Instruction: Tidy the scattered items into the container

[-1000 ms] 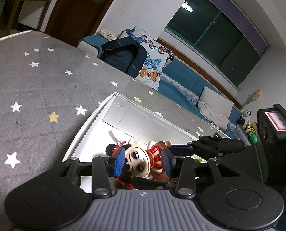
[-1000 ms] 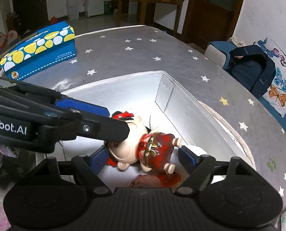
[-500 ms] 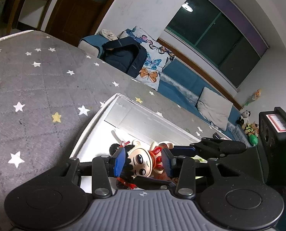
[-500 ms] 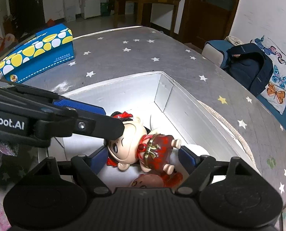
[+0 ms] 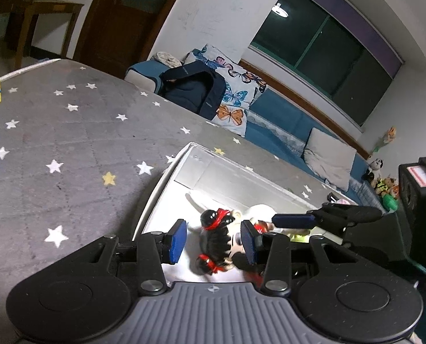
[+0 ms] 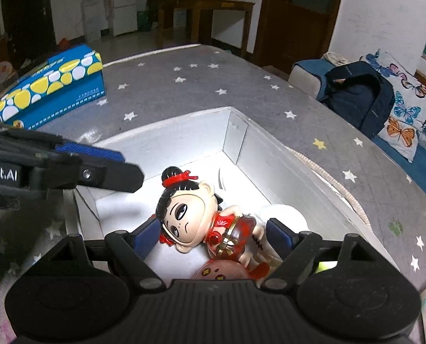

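Doll point(image 6: 195, 218) lies on its side in the white box point(image 6: 253, 149), right between the right gripper point(image 6: 213, 236) fingers, which are spread wide and hold nothing. Its head points to that gripper's left and its body runs across the gap. The left gripper point(image 5: 213, 240) is also wide and empty, just above the doll's hair.

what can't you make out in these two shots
- Second toy under the doll, right wrist view: mostly hidden by the right claw body; identity unclear.
- Yellow-green item in the white box: only a sliver shows behind the claw.
- Doll's body, left wrist view: hidden behind the left claw finger.
- Blue box print: too small to read.
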